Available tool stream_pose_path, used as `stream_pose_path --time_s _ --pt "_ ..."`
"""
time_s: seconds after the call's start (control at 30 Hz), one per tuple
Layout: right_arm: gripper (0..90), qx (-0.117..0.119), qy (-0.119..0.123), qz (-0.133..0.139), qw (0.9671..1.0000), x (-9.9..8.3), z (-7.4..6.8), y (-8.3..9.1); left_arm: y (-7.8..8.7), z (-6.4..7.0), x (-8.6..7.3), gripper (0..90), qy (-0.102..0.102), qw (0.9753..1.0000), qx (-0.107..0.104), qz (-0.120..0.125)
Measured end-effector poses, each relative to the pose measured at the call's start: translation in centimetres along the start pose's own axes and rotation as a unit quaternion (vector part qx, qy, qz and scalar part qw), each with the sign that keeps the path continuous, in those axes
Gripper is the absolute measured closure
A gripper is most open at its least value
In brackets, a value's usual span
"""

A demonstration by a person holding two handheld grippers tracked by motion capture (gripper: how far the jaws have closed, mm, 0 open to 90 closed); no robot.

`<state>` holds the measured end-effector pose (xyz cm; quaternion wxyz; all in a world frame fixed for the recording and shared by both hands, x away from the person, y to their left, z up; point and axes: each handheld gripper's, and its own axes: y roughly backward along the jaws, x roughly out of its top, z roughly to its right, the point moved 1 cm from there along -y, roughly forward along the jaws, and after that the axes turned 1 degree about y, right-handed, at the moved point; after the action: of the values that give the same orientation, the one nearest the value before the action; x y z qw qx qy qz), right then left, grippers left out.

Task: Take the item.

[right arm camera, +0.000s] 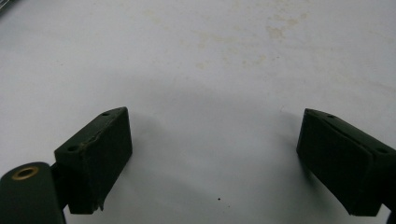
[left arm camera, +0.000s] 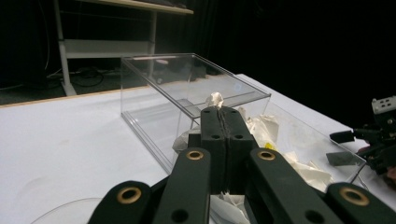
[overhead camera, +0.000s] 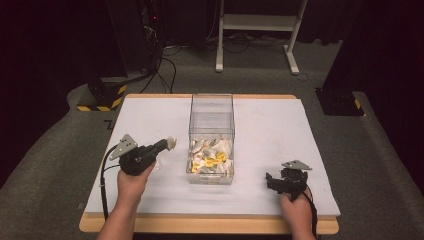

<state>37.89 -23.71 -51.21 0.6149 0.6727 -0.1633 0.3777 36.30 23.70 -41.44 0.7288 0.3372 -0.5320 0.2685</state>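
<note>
Crumpled paper [overhead camera: 171,143] sits pinched in the left tongs [overhead camera: 167,144], at nine o'clock of the clear box [overhead camera: 212,112]. Right tongs [overhead camera: 270,181] gape empty over the bench [overhead camera: 300,130]. Probably a thin grip; the scrap could slip short of the box.

Crumpled white paper scrap [overhead camera: 171,143], pinched aloft

Grey carpet [overhead camera: 45,165], dark surroundings

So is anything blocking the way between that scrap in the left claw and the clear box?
Nothing visible. The left gripper holds the scrap just left of the box, whose top is open; only bare table lies between.
</note>
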Motion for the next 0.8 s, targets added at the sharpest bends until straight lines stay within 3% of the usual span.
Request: stream_pose_path --time_s 0.8 --pt "10.5 -0.001 0.000 0.001 1.0000 0.0 0.0 0.0 3.4 -3.6 0.0 89.3 0.024 0.9981 0.051 0.026"
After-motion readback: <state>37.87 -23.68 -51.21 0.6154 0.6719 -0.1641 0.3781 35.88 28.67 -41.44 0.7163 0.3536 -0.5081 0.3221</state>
